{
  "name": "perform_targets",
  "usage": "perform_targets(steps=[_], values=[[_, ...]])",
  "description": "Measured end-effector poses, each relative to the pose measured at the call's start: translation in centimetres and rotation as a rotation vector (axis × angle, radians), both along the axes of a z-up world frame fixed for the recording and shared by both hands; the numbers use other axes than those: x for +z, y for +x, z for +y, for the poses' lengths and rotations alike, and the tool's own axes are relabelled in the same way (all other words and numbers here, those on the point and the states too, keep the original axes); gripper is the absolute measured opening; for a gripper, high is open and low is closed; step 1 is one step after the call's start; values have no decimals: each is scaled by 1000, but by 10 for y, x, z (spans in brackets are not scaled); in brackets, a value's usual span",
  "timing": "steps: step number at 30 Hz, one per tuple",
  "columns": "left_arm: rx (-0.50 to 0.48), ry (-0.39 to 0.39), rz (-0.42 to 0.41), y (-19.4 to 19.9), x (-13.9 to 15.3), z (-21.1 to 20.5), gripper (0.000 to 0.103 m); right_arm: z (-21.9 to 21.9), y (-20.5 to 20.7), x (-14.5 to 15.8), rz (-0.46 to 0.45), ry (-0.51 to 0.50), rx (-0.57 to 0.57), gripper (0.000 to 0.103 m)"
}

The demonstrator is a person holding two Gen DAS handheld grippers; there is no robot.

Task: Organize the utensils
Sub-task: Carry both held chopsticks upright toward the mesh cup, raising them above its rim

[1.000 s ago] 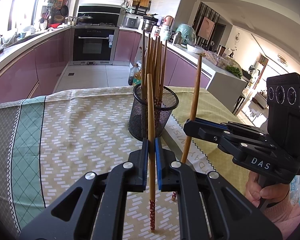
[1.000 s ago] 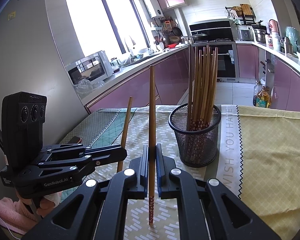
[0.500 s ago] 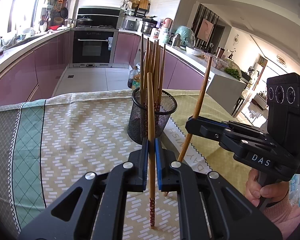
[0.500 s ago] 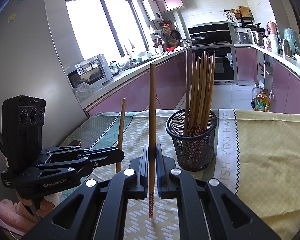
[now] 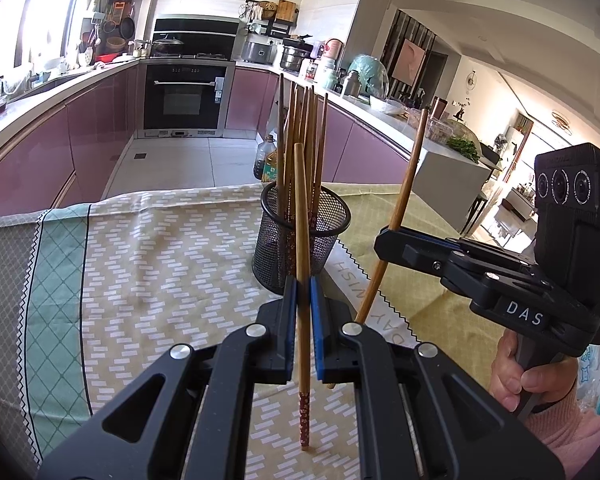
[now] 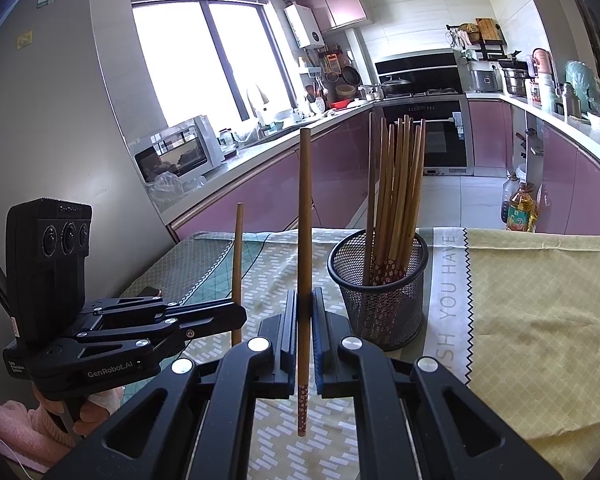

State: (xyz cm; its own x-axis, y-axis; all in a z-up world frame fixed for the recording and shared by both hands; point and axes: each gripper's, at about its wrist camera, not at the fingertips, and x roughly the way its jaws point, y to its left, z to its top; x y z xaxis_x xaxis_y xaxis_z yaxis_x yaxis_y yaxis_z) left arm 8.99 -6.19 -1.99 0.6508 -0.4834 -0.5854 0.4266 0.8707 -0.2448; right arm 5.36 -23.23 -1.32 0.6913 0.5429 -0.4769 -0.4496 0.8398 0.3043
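Observation:
A black mesh holder (image 5: 332, 240) (image 6: 396, 312) stands on the tablecloth with several wooden chopsticks upright in it. My left gripper (image 5: 302, 284) is shut on a single chopstick (image 5: 301, 208), held upright just in front of the holder, patterned end down. My right gripper (image 6: 305, 312) is shut on another chopstick (image 6: 305, 208), also upright, to the left of the holder. In the left wrist view the right gripper (image 5: 388, 238) is right of the holder and its chopstick (image 5: 410, 176) leans right. In the right wrist view the left gripper (image 6: 236, 314) is at the left with its chopstick (image 6: 237, 248).
Patterned tablecloth (image 5: 160, 264) (image 6: 540, 312) covers the table; its far edge lies just behind the holder. Oil bottles (image 6: 520, 208) stand on the floor beyond. Kitchen counters and an oven (image 5: 188, 96) are further back. A hand (image 5: 516, 372) grips the right gripper's handle.
In the left wrist view the right gripper's chopstick leans further right than before. In the right wrist view the left gripper's chopstick now stands straighter. Both grippers stay shut on their chopsticks.

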Motion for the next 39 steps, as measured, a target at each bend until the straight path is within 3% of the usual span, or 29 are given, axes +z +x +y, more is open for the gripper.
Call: perform_targets(steps=[39], values=[[-7, -7, -33, 6, 15, -1, 8, -4, 8, 10, -30, 10, -11, 6]])
